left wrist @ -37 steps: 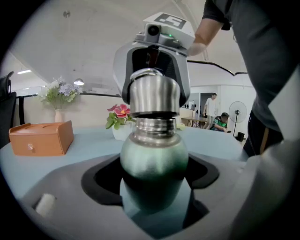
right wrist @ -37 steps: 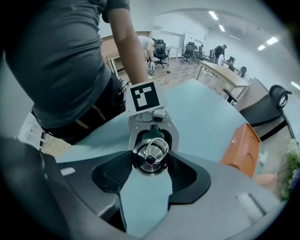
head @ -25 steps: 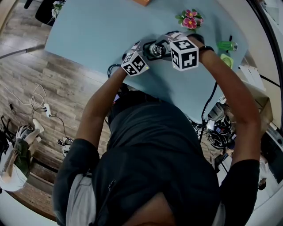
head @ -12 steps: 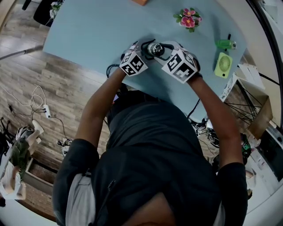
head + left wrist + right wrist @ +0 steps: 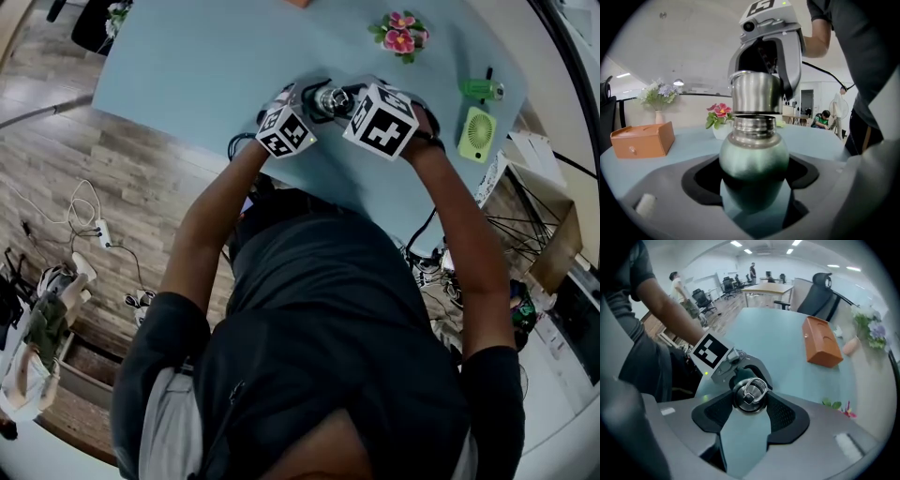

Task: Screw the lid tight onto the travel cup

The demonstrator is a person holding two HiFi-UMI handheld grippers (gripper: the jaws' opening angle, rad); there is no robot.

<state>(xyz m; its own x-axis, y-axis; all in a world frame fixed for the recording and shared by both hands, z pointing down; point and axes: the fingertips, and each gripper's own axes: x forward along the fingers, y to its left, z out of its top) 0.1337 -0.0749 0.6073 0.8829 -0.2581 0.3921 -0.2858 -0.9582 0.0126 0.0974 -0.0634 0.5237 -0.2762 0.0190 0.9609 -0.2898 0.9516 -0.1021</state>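
The green travel cup (image 5: 753,159) with a steel threaded neck stands upright between the pads of my left gripper (image 5: 753,190), which is shut on its body. The steel lid (image 5: 755,91) sits right at the top of the neck, level, and I cannot tell whether its threads are engaged. My right gripper (image 5: 749,395) comes from above and is shut on the lid (image 5: 750,393), whose ring handle faces the camera. In the head view both grippers meet over the cup (image 5: 329,98) near the table's near edge.
An orange box (image 5: 641,139) and a pot of pink flowers (image 5: 398,37) stand farther out on the light blue table (image 5: 206,66). A small green fan (image 5: 476,133) and a green gadget (image 5: 480,92) lie at the right. A vase of flowers (image 5: 658,96) stands at the far edge.
The right gripper has twisted over the cup: its marker cube swung down toward the person, then partly back up. The left gripper and cup have stayed in place.
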